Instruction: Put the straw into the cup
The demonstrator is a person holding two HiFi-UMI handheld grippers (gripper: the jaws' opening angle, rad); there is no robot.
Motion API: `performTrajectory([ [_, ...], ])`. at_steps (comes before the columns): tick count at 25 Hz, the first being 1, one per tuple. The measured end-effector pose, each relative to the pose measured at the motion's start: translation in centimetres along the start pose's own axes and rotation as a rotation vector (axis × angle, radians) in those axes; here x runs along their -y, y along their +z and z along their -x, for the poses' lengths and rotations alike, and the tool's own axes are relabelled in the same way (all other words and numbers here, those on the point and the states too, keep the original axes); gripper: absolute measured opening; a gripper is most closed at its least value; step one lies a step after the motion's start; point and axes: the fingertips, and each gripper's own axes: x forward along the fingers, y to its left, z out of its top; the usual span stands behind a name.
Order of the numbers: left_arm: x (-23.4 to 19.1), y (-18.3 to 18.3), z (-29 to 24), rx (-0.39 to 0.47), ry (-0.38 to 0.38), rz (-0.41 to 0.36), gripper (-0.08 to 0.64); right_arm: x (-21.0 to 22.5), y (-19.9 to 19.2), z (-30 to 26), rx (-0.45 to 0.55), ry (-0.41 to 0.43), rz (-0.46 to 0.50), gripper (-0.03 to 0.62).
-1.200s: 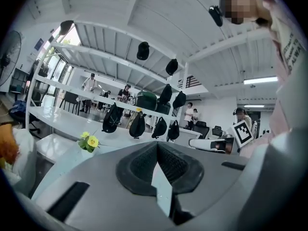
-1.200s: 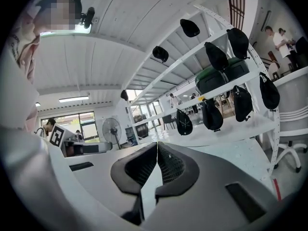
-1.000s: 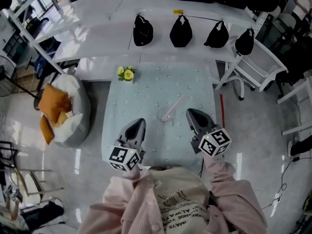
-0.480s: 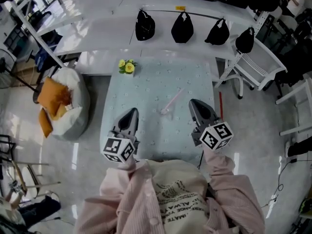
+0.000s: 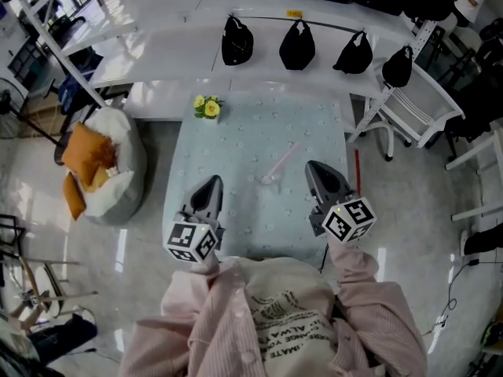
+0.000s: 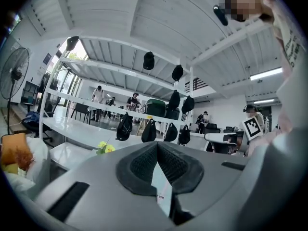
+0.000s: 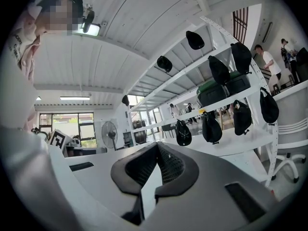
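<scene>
Head view, near to far: left gripper [image 5: 211,184] and right gripper [image 5: 315,169], held out from pink sleeves [image 5: 357,272] over the near half of a pale blue table [image 5: 228,144]. Each has its jaws pressed together with nothing between them. Straw [image 5: 280,162]: flat on the table, ahead of and between the two tips, nearer the right gripper, touching neither. Change from one second ago: left gripper a little further toward the table's left edge; straw unmoved. Straw's look: thin, pale pink, straight, laid diagonally, far end rightward. Yellow flowers [image 5: 207,107] at the far left corner.
</scene>
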Motion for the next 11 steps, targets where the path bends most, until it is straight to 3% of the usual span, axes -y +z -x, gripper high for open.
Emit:
performTrajectory([
  [11, 0.15, -0.39, -0.18, -0.01, -0.005, 0.005, 0.0, 0.24, -0.02, 0.11, -0.001, -0.011, 0.005, 0.0],
])
